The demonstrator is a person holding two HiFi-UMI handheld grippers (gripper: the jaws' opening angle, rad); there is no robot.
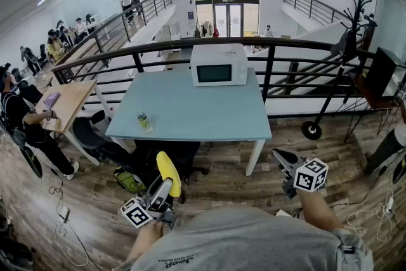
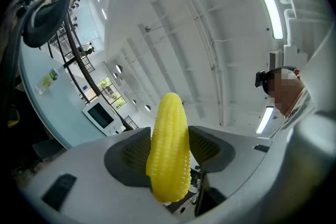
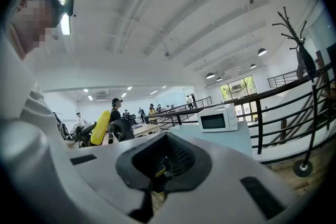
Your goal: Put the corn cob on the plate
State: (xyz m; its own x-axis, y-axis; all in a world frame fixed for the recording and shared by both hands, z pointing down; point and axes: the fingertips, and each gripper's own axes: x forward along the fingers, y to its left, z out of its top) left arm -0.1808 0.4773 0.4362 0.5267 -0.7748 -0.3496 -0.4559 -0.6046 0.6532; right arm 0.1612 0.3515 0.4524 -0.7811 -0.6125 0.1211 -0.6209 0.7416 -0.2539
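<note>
The yellow corn cob (image 1: 169, 174) stands upright between the jaws of my left gripper (image 1: 166, 186), low in the head view and short of the table. Seen along the left gripper (image 2: 169, 150), the corn cob (image 2: 169, 147) fills the gap, both dark pads pressing its sides and its tip pointing at the ceiling. My right gripper (image 1: 280, 158) hovers at the lower right, off the table's near corner. Its jaws (image 3: 160, 165) look shut together with nothing held. The right gripper view also shows the corn cob (image 3: 100, 127) at the left. No plate shows in any view.
A light-blue table (image 1: 190, 117) stands ahead with a white microwave (image 1: 218, 65) at its far edge and a small bottle (image 1: 144, 120) near its left edge. A black chair (image 1: 162, 158) sits under it. A black railing (image 1: 273, 51) runs behind; a person (image 1: 25, 127) works at a wooden desk (image 1: 63, 101) on the left.
</note>
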